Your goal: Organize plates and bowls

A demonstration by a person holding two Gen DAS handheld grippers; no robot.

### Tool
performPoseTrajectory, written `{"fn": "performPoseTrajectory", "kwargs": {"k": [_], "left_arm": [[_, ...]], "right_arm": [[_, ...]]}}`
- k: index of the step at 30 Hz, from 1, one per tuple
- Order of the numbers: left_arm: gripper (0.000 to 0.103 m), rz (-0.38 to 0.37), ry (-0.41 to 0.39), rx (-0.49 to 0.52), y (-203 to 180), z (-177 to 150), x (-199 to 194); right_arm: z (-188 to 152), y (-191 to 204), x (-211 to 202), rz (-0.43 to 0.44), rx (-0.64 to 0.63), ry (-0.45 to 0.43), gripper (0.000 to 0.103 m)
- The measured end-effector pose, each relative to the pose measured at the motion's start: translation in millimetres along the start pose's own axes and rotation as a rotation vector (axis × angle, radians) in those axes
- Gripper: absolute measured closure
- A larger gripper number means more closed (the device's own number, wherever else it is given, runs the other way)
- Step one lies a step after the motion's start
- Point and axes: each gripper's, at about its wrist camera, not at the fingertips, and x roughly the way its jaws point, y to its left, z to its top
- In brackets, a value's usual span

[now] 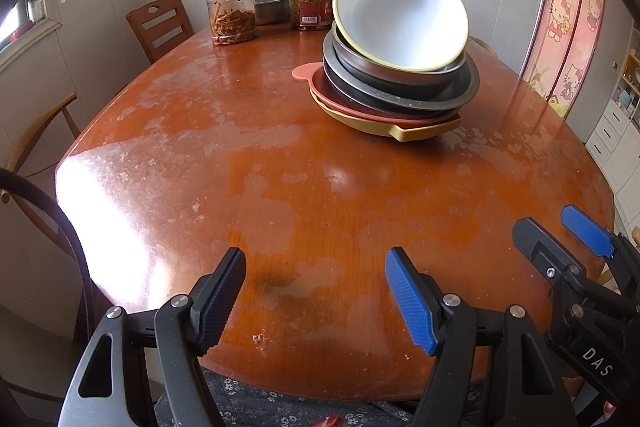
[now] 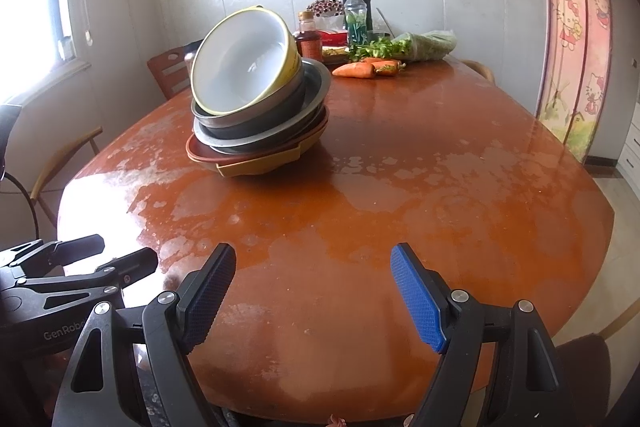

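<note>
Plates and bowls [image 1: 396, 83] stand in one pile on the desk [image 1: 280, 195], and in the left wrist view that pile lies ahead of the left tool [image 1: 316, 291] and off to its right, well apart from the fingertips. At the bottom sit a yellow dish and a reddish plate, then grey metal pans, and on top a white bowl with a yellow rim [image 1: 400, 13], tipped so its mouth faces back toward the tool. The left tool's fingers stand wide apart with nothing between them; the right tool [image 1: 560, 239] shows at the lower right edge, also apart. In the right wrist view the pile [image 2: 256, 115] lies ahead of the right tool [image 2: 312, 291] and to its left, again well apart, the tilted bowl [image 2: 244, 63] leaning on the pans beneath. The right tool is spread and empty. Neither tool looks clearly nearer. Whether this pile is a finished stack or one awaiting sorting cannot be told.
</note>
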Motion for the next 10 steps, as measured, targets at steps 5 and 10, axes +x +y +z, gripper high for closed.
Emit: {"fn": "performPoseTrajectory", "kwargs": {"k": [5,10], "left_arm": [[0.031,-0.001,0.004,0.005,0.3,0.0,3.3],[0.030,0.005,0.006,0.015,4.6,2.3,8.1]], "right_arm": [[0.3,-0.7,-0.4,-0.009,-0.005,-0.008,0.022],[2.9,-5.8,3.7,-0.021,-0.004,0.002,0.022]]}}
